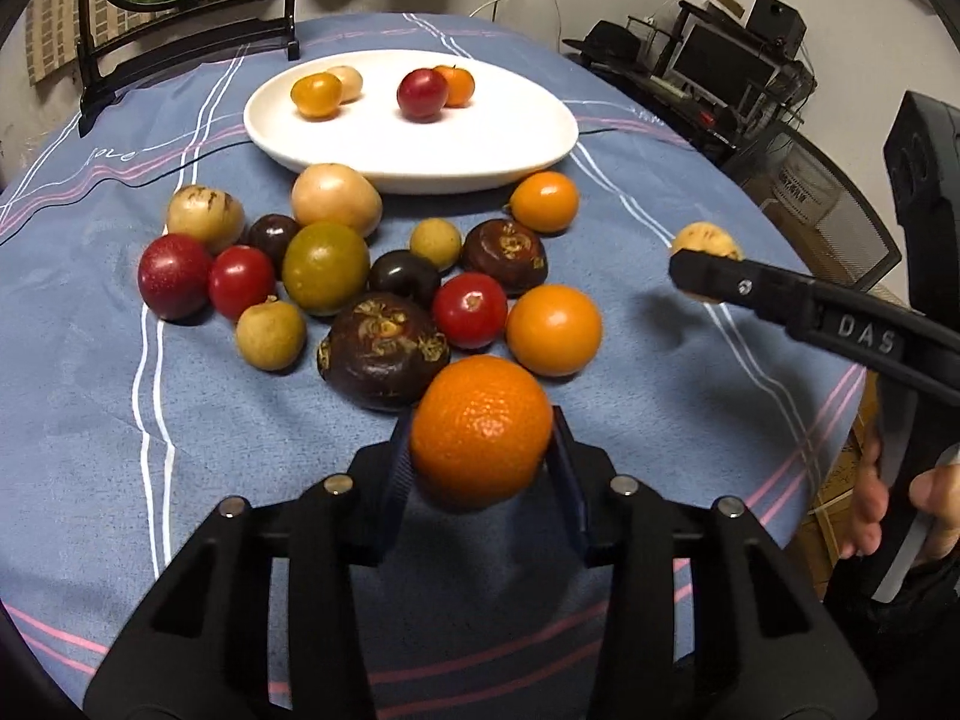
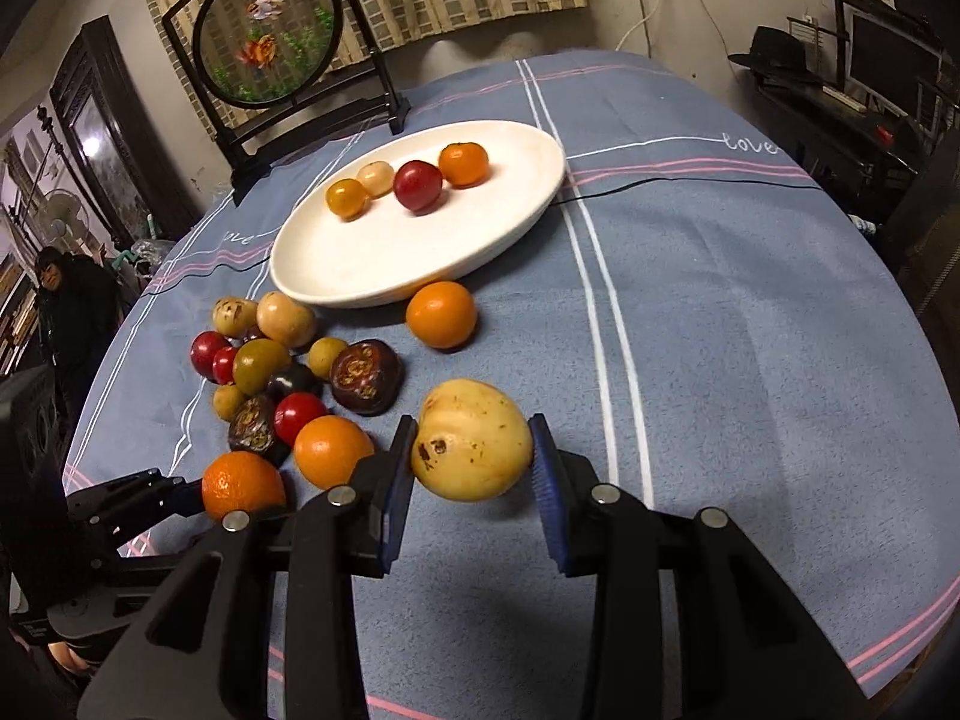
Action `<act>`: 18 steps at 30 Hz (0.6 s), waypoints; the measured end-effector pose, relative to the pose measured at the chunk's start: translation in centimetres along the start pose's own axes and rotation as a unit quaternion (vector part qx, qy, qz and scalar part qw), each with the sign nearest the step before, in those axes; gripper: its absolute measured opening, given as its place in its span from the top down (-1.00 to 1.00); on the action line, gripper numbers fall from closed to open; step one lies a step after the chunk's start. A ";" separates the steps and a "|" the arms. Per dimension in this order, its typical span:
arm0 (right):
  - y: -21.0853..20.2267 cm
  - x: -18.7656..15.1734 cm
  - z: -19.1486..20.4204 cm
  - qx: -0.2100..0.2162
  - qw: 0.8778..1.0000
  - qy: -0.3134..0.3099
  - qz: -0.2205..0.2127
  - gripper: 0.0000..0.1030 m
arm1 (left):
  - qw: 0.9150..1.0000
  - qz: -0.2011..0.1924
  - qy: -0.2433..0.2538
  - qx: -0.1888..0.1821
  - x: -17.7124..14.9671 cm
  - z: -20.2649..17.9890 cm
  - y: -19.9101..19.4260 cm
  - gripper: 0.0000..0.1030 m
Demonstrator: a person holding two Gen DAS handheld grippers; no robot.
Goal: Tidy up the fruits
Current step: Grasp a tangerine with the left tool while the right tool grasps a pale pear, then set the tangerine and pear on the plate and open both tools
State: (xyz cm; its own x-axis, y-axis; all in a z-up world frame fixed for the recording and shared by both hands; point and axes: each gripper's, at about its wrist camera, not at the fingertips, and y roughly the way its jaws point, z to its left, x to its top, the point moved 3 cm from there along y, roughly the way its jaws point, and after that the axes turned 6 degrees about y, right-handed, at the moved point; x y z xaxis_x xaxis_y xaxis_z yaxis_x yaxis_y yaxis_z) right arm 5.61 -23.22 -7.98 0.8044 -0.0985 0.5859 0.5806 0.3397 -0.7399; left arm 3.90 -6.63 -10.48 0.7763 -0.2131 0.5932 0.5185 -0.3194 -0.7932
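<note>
While the left gripper (image 1: 480, 456) clamped an orange (image 1: 480, 429), the right gripper (image 2: 474, 456) pinched a yellow fruit (image 2: 471, 438); the white plate (image 2: 336, 276) lay at eleven o'clock. Loose fruits (image 2: 288, 378) clustered at ten.

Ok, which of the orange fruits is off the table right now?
The orange gripped in the left tool. It has dimpled peel and hangs above the cloth; the other smooth orange fruits lie on the cloth or in the plate.

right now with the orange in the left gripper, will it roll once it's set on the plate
Probably: the orange is nearly round and the white plate looks smooth. The plate's raised rim should likely contain it. It seems firm, sitting undented in the left gripper.
</note>
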 end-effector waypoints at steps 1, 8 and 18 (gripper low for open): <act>0.0 0.0 0.1 0.001 1.000 -0.002 0.000 0.27 | 1.000 -0.004 0.000 0.000 0.1 0.1 -0.3 0.18; -0.1 -0.1 1.5 0.007 1.000 -0.015 0.001 0.27 | 0.999 -0.029 -0.022 0.000 0.4 2.0 -3.0 0.18; 0.7 0.4 2.9 0.011 0.999 -0.029 0.008 0.27 | 0.998 -0.050 -0.045 0.020 2.1 5.8 -5.4 0.18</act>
State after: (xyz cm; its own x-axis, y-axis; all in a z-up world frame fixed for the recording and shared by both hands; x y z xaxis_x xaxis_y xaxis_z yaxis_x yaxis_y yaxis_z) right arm 5.94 -20.29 -7.33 0.8041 -0.0390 0.5932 0.5649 0.3607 -0.7421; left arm 4.79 0.04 -5.77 0.7485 -0.0968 0.6560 0.6073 -0.2973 -0.7368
